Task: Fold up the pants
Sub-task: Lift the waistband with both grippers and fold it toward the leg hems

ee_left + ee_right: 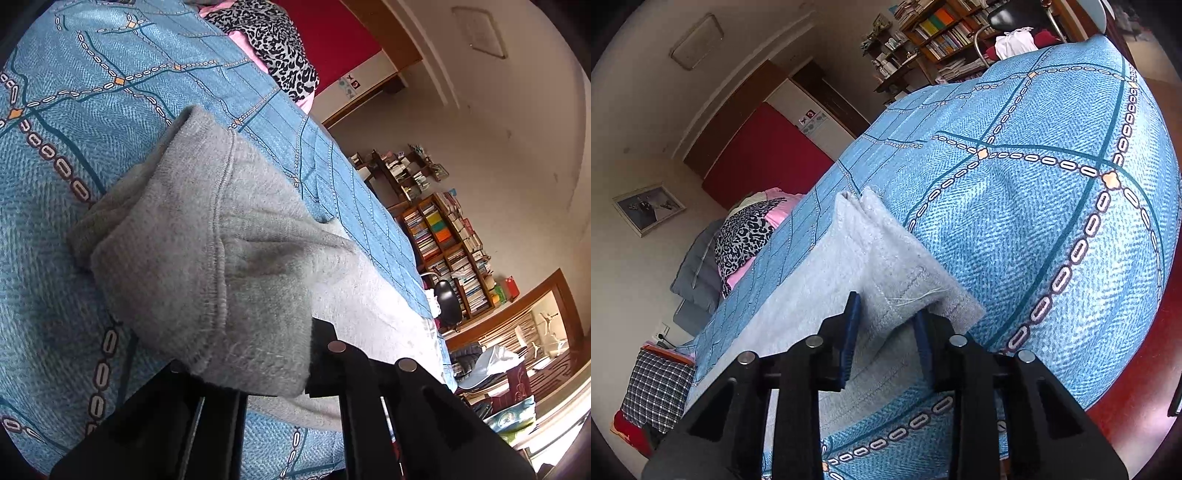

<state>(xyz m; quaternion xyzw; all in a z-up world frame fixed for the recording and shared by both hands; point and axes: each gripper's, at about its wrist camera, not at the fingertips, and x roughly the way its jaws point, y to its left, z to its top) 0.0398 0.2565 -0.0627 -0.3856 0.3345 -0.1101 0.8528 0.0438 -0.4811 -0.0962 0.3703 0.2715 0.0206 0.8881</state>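
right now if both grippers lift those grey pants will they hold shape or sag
Likely sag: the grey pants already slump in soft folds past the left gripper. Thick fleecy cloth between the right gripper fingers probably grips well, and looks light.

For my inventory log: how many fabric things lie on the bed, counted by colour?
Grey: 1, the sweatpants, held by both grippers.
Blue patterned: 1, the bedspread.
Leopard print: 1, a cloth at the head end.
Pink: 1, a pillow under it.
Total: 4
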